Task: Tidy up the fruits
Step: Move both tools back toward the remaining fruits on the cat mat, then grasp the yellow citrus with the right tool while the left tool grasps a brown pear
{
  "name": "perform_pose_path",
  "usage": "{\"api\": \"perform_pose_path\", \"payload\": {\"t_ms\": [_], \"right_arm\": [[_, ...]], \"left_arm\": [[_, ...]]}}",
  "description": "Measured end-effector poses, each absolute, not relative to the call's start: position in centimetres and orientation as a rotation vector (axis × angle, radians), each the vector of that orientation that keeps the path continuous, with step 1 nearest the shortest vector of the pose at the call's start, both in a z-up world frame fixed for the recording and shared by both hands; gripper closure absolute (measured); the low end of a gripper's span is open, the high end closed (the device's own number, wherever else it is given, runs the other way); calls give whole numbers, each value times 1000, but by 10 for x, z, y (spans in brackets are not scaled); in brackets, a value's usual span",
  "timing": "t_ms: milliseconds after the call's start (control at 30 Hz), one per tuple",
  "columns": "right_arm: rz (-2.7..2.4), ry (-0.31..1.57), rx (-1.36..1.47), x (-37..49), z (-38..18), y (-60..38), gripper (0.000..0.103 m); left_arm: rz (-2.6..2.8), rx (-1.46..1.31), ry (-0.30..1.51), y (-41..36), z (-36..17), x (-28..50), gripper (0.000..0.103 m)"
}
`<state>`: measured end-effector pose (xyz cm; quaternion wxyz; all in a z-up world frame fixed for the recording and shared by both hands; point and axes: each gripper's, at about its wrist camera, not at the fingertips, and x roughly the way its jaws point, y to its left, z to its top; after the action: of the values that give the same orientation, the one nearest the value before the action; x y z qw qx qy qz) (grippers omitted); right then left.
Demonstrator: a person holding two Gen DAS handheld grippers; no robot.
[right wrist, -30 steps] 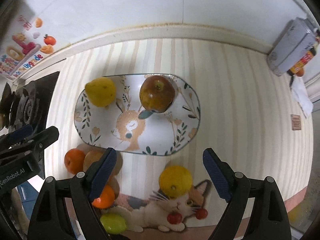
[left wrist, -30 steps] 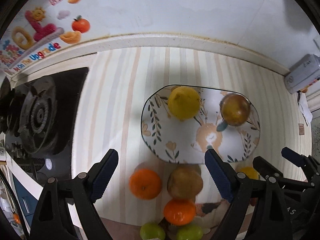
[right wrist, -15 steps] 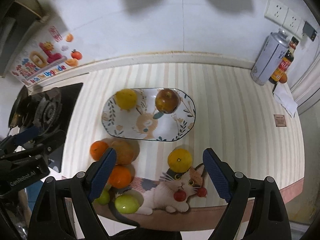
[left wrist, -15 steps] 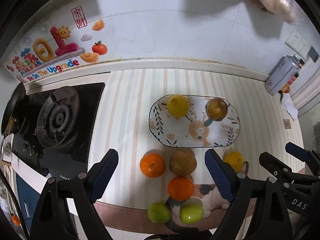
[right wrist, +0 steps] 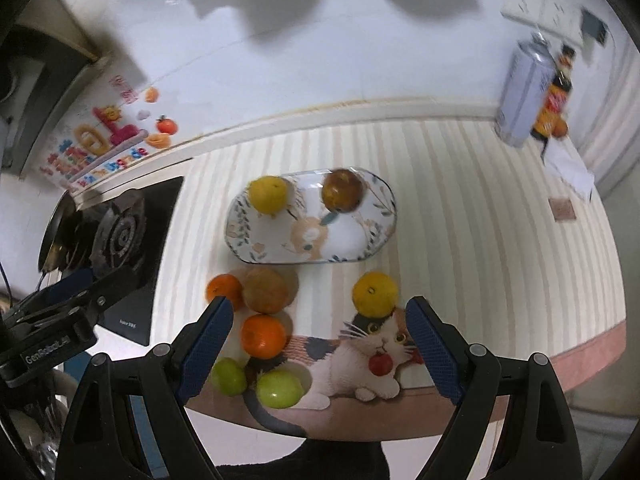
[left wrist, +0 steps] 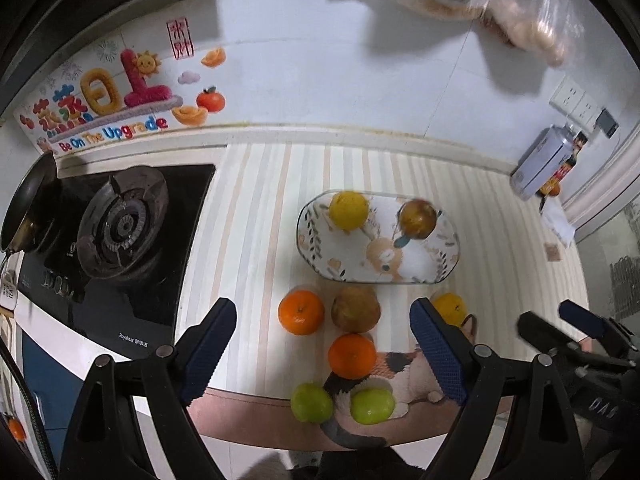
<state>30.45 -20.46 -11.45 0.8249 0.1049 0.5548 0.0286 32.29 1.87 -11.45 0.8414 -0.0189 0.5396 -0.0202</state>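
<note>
Both grippers have pulled back and up since a second ago; the whole counter now shows in both views, fruit looking smaller. No fruit has shifted.

Oval plate [left wrist: 316, 240] [right wrist: 240, 240] sits mid-counter on the striped mat [left wrist: 248, 216]. On it: yellow fruit [left wrist: 348, 209] [right wrist: 268, 194] at the left end, brownish-red apple [left wrist: 418, 217] [right wrist: 342, 191] toward the right; the two are apart.

Off the plate, nearer the counter edge: orange [left wrist: 301, 311] [right wrist: 224, 290] touching or just beside a brown pear [left wrist: 355, 309] [right wrist: 266, 290]; second orange [left wrist: 351, 356] [right wrist: 263, 336] just in front of the pear; two green fruits [left wrist: 311, 403] [right wrist: 228, 376] and [left wrist: 372, 405] [right wrist: 279, 389] at the counter's front edge. Lone yellow citrus [left wrist: 450, 308] [right wrist: 375, 294] to the right, at the head of the cat print [right wrist: 372, 352].

Left gripper [left wrist: 322, 350]: jaws wide apart, nothing held, hanging above the loose fruit. Right gripper [right wrist: 319, 350]: jaws wide apart, nothing held.

Gas stove [left wrist: 120, 220] on the left; spray can [right wrist: 520, 96] and dark bottle [right wrist: 556, 96] at far right by the wall.
</note>
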Motion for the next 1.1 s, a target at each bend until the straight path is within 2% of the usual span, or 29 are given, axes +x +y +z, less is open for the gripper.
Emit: {"api": "perform_pose_path", "payload": {"t_ms": [33,533,900,1100], "right_arm": [[45,1193,236,305,-122,-211,13],[-8,1435,353,361,-274,-256,14],[-4,1520,345,381,-313,-252,14],[4,1548,358,386,-328,-249,16]], "left_arm": [[-40,-37,1157,20,-123,325,2],[-54,54,1422,-22,-240,375,2],[-75,200,1555,-56,-304,400,2],[-80,246,1568,-66,-321,400,3]]}}
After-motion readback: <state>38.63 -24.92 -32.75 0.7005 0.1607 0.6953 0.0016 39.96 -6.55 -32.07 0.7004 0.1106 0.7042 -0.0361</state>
